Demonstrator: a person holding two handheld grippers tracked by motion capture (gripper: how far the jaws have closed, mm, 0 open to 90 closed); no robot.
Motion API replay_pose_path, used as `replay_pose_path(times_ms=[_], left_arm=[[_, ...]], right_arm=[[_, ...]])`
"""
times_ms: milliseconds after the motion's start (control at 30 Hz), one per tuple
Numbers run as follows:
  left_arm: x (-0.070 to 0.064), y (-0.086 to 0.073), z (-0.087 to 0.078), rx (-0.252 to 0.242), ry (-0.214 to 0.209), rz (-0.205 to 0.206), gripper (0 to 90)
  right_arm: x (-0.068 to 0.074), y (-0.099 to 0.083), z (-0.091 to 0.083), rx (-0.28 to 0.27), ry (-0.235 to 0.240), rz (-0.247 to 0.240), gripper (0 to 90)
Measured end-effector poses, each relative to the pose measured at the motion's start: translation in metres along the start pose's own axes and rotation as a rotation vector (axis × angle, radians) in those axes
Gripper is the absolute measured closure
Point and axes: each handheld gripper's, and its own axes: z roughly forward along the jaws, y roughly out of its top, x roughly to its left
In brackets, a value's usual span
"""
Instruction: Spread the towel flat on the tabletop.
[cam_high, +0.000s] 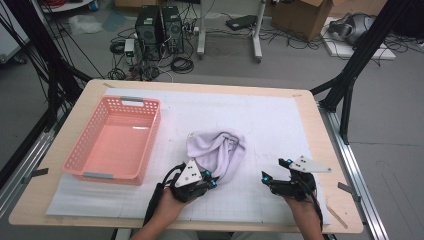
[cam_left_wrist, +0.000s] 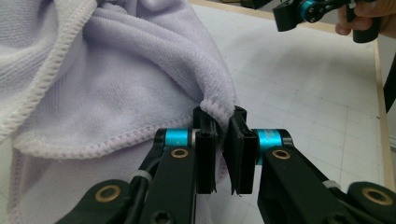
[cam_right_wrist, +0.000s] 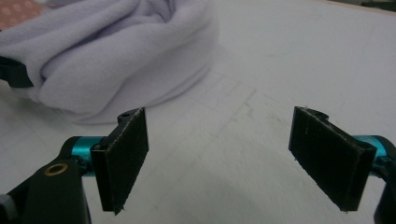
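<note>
A pink lattice basket (cam_high: 112, 142) sits at left. At centre, the crumpled, soft terry towel (cam_high: 218, 150) has a stitched hem; the left gripper (cam_high: 209, 181) pinches that hem tight. Lower right, the right gripper (cam_high: 270, 179) gapes wide; it should seize a 2nd edge before lifting.

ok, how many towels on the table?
1. A crumpled pale lilac terry towel lies mid-table, right of the pink plastic basket; the left gripper pinches its hemmed edge. More could hide in its folds.
</note>
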Motion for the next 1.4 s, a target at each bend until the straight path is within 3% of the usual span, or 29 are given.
replay_pose_path(times_ms=[33,233,433,467,500,533,667,700,733,833,1000,1233,1333,1367,1400], left_arm=[[0.0,0.0,0.0,0.0,0.002,0.002,82.5],[0.003,0.0,-0.001,-0.001,0.008,-0.003,82.6],[0.004,-0.002,-0.002,-0.003,0.014,-0.007,82.5],[0.005,-0.002,-0.003,-0.003,0.016,-0.009,82.6],[0.005,-0.002,-0.003,-0.003,0.016,-0.009,82.6],[0.006,-0.002,-0.004,-0.004,0.016,-0.01,82.6],[0.008,-0.004,-0.004,-0.004,0.019,-0.017,82.7],[0.008,-0.004,-0.004,-0.004,0.019,-0.017,82.7],[0.009,-0.004,-0.005,-0.005,0.02,-0.017,82.7],[0.01,-0.004,-0.006,-0.006,0.022,-0.019,82.7],[0.009,-0.004,-0.007,-0.014,0.017,-0.023,82.6],[0.012,-0.007,-0.008,-0.004,0.019,-0.034,82.7],[0.013,-0.007,-0.009,-0.002,0.026,-0.034,82.7],[0.013,-0.007,-0.009,-0.002,0.026,-0.034,82.6],[0.014,-0.007,-0.01,-0.007,0.039,-0.039,82.6]], right_arm=[[0.0,0.0,0.0,0.0,0.0,0.0,18.8],[0.02,0.029,0.038,0.005,0.062,-0.039,18.9],[0.027,0.042,0.065,0.011,0.105,-0.01,27.0],[0.029,0.044,0.075,0.015,0.129,0.0,33.8],[0.029,0.044,0.075,0.015,0.129,0.0,33.8],[0.031,0.044,0.085,0.043,0.154,-0.001,43.9],[0.033,0.043,0.094,0.07,0.198,-0.012,72.1],[0.033,0.043,0.094,0.07,0.198,-0.012,72.1],[0.032,0.043,0.092,0.07,0.207,-0.015,83.4],[0.031,0.044,0.088,0.073,0.206,-0.021,84.9],[0.02,0.04,0.062,0.074,0.165,-0.039,86.1],[-0.005,0.02,0.029,0.135,0.068,-0.02,86.2],[-0.015,0.01,0.02,0.177,-0.006,-0.035,86.2],[-0.015,0.01,0.02,0.177,-0.006,-0.035,86.2],[-0.022,0.005,0.016,0.197,-0.045,-0.034,86.1]])
